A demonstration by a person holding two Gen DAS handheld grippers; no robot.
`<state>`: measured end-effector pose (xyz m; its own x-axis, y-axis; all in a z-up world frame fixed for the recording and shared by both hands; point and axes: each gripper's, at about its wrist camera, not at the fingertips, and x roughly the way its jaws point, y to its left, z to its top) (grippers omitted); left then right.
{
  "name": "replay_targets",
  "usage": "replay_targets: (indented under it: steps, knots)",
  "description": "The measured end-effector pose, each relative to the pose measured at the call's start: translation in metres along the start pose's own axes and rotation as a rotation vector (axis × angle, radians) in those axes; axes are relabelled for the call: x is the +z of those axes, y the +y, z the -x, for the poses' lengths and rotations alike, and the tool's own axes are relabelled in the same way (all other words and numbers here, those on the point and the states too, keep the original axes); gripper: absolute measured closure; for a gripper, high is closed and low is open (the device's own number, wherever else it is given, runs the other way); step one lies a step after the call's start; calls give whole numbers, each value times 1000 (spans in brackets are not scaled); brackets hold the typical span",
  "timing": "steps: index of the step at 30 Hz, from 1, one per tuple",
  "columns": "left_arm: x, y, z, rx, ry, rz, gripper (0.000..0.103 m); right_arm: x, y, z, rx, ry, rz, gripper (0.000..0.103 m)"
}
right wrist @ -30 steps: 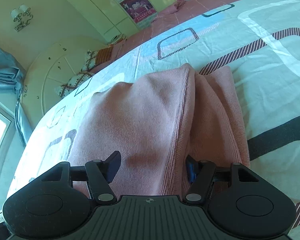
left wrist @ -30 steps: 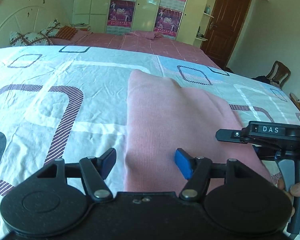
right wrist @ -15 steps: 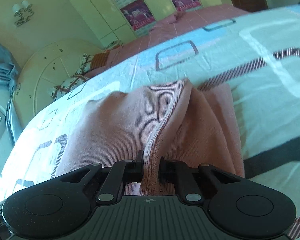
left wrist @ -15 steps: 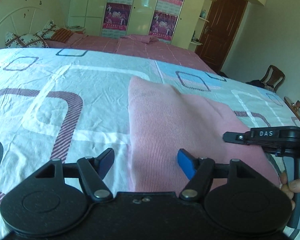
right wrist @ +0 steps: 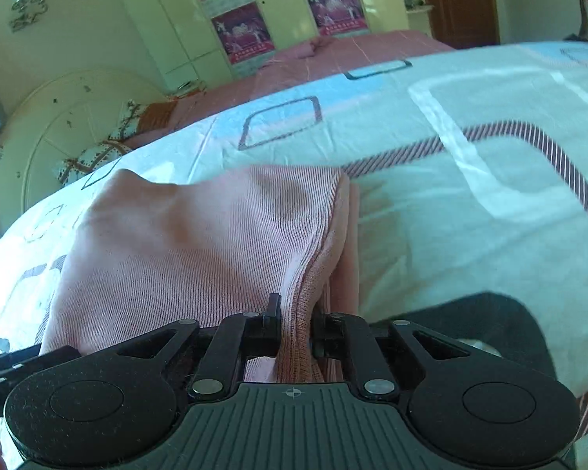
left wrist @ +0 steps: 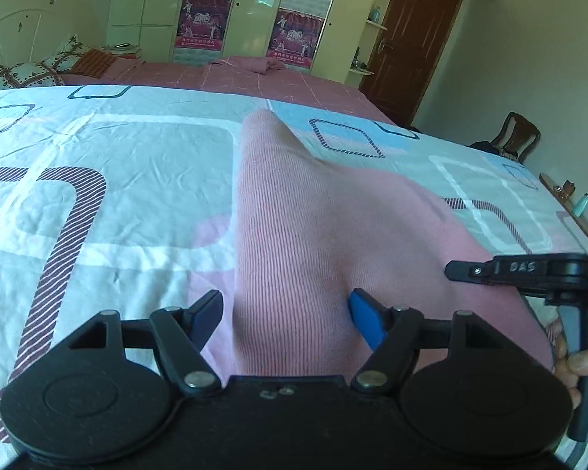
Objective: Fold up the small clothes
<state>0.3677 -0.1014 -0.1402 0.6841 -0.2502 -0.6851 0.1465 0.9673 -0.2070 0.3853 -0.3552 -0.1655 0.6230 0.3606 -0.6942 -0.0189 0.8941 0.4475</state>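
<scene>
A pink ribbed knit garment (left wrist: pixel 317 235) lies on the patterned bedsheet (left wrist: pixel 98 180) and also shows in the right wrist view (right wrist: pixel 200 243). My left gripper (left wrist: pixel 284 315) is open, its blue-padded fingers straddling the garment's near left edge, which rises between them. My right gripper (right wrist: pixel 296 319) is shut on the garment's thick hemmed edge, with folded layers bunched beside it. The right gripper also shows at the right of the left wrist view (left wrist: pixel 529 274).
The bed runs back to a pink blanket (left wrist: pixel 235 74), pillows (left wrist: pixel 31 74) and a white headboard (right wrist: pixel 58 137). Wardrobes with posters (left wrist: pixel 251 15), a brown door (left wrist: pixel 415 43) and a chair (left wrist: pixel 513 133) stand beyond.
My right gripper closed on the garment's hem edge and lifted it slightly. My left gripper stayed open and moved closer over the garment's left edge, which now rises between its fingers.
</scene>
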Motion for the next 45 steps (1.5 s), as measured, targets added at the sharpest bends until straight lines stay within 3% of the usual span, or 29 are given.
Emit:
replay_targets:
  steps: [4, 5, 6, 8, 14, 15, 16, 20, 23, 25, 31, 36, 45]
  knots:
    - [1, 1, -2, -4, 5, -2, 32, 4, -10, 19, 53, 14, -51, 89]
    - [2, 1, -2, -4, 6, -6, 32, 3, -13, 27, 61, 13, -56, 82]
    - [3, 1, -3, -4, 7, -9, 32, 1, -15, 36, 66, 13, -57, 68]
    - [3, 0, -4, -5, 7, -11, 32, -6, -18, 53, 79, 9, -57, 53]
    - [4, 0, -5, -7, 16, -9, 31, -37, -15, 81, 49, 41, -10, 56]
    - [4, 0, -5, -7, 17, -11, 30, -43, -15, 81, 39, 48, -12, 74]
    - [4, 0, -5, -7, 18, -12, 30, -48, -16, 81, 43, 62, -15, 83]
    - [3, 0, -7, -7, 23, -15, 30, -63, -15, 82, -3, 81, 18, 88]
    - [4, 1, -7, -7, 33, -1, 28, -67, -31, 78, 15, 103, -64, 88]
    - [7, 0, -5, -5, 37, -2, 29, -63, -28, 81, 19, 109, -37, 88]
    - [23, 1, 2, -15, 9, 16, 32, -35, -21, 94, 63, 30, -46, 84]
    - [38, 0, -3, -1, -4, 15, 32, -6, -17, 81, 64, -12, -69, 61]
    - [61, 0, -25, 47, -1, -25, 32, 29, -6, 42, 24, -6, -76, 60]
